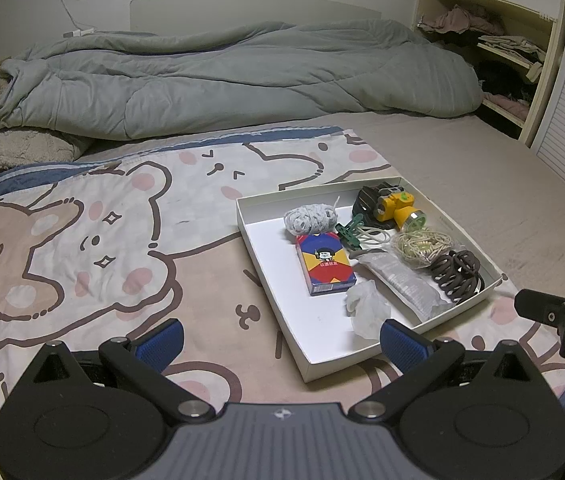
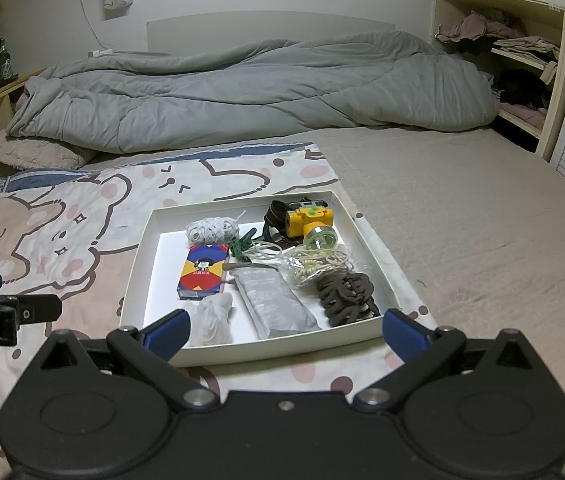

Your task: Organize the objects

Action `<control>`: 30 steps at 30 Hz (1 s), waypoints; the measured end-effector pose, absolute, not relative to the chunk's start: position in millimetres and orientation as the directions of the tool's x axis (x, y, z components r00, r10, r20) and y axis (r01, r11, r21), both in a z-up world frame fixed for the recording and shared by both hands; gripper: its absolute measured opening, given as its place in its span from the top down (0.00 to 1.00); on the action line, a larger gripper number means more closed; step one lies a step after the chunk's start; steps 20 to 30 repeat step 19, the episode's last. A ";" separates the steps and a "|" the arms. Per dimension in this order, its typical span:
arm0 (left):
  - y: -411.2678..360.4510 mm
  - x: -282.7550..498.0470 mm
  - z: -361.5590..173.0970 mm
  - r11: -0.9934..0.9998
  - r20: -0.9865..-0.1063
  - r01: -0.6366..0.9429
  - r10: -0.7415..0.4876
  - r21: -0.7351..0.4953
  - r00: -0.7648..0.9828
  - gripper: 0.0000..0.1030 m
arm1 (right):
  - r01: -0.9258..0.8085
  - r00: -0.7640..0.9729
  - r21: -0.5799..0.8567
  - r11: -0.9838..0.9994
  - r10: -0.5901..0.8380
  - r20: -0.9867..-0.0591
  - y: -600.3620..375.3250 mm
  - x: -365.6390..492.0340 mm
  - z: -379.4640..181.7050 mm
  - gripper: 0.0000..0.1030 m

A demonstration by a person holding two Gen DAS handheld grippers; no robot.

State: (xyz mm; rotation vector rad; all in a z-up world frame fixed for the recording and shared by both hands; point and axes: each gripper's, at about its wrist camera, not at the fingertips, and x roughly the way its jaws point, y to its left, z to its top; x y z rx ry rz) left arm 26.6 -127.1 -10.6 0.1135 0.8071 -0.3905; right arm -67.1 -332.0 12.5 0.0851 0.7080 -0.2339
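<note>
Right gripper: blue pads spread wide, nothing held, poised just short of near wall of white tray. Left gripper: likewise wide apart, empty, off tray's left corner.

Tray on bear-print blanket, packed: crumpled white tissue and grey pouch nearest, card box behind, brown hair ties right, yellow headlamp far.

Risks: soft bedding yielding, tray tipping under a downward press; tangled ties and cords dragging neighbours out together; tissue crushing.
</note>
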 end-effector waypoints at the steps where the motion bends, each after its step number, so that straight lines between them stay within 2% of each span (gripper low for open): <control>1: -127.1 26.6 -10.6 0.923 -0.722 0.382 -0.297 -0.049 0.625 0.00 | 0.243 0.735 -0.001 0.970 -0.184 -0.653 -332.4 -67.0 12.9 0.00; 30: -129.0 25.2 -8.8 0.921 -0.721 0.385 -0.300 -0.049 0.625 0.00 | 0.242 0.733 0.000 0.970 -0.183 -0.655 -332.3 -66.5 12.2 0.00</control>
